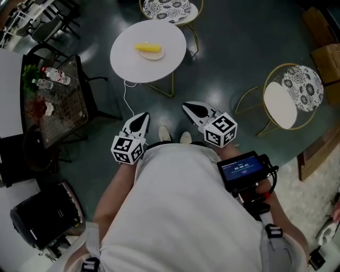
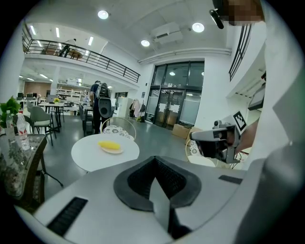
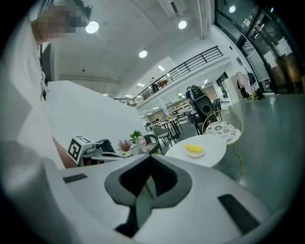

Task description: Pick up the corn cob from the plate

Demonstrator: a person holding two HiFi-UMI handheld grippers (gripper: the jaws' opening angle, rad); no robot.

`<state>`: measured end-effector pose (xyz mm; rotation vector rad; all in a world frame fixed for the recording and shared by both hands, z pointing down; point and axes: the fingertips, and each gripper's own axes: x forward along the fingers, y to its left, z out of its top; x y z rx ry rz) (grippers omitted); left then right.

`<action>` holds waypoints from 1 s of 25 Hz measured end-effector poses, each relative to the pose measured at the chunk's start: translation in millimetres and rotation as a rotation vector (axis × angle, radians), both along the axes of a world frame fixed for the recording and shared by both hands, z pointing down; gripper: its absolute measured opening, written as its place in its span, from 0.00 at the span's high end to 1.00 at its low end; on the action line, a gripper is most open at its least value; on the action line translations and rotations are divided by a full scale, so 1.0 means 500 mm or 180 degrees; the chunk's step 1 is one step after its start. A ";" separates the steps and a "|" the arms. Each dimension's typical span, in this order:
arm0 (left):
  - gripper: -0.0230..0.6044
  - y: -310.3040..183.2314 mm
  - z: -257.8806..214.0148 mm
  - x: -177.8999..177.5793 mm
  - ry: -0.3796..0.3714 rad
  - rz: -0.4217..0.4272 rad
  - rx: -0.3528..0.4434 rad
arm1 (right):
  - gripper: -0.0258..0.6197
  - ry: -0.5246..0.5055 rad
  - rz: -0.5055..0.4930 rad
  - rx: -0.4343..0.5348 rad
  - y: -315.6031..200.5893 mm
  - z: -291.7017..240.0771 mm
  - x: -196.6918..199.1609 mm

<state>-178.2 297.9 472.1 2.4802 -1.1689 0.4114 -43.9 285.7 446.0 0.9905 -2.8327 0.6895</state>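
A yellow corn cob (image 1: pixel 147 48) lies on a small pale plate (image 1: pixel 155 54) on a round white table (image 1: pixel 127 58), well ahead of me. Both grippers hang close to my body, far short of the table. My left gripper (image 1: pixel 140 122) is shut and holds nothing; from its own view the corn cob (image 2: pixel 109 145) sits far off beyond its closed jaws (image 2: pixel 155 183). My right gripper (image 1: pixel 191 109) is also shut and empty; its view shows the corn cob (image 3: pixel 194 148) on the table (image 3: pixel 212 151) to the right of its jaws (image 3: pixel 145 190).
A chair with a patterned cushion (image 1: pixel 169 9) stands behind the table, another gold-framed chair (image 1: pixel 297 87) to the right. A dark glass side table (image 1: pixel 53 101) with bottles and plants is at the left, a black case (image 1: pixel 45 215) below it. A white cable (image 1: pixel 126 98) trails on the floor.
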 end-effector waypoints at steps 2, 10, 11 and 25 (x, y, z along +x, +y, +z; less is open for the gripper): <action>0.95 0.000 -0.003 0.000 -0.0002 0.0006 -0.0006 | 0.95 0.0004 0.0010 -0.0001 -0.002 -0.003 0.000; 0.95 -0.005 -0.009 -0.001 0.0011 0.0022 0.0009 | 0.95 0.0014 0.0035 0.0004 -0.007 -0.008 -0.001; 0.95 -0.005 -0.009 0.000 0.0010 0.0023 0.0012 | 0.95 0.0015 0.0040 0.0005 -0.008 -0.008 0.000; 0.95 -0.011 -0.013 0.003 0.0012 0.0019 0.0028 | 0.95 0.0019 0.0066 -0.0024 -0.009 -0.002 0.007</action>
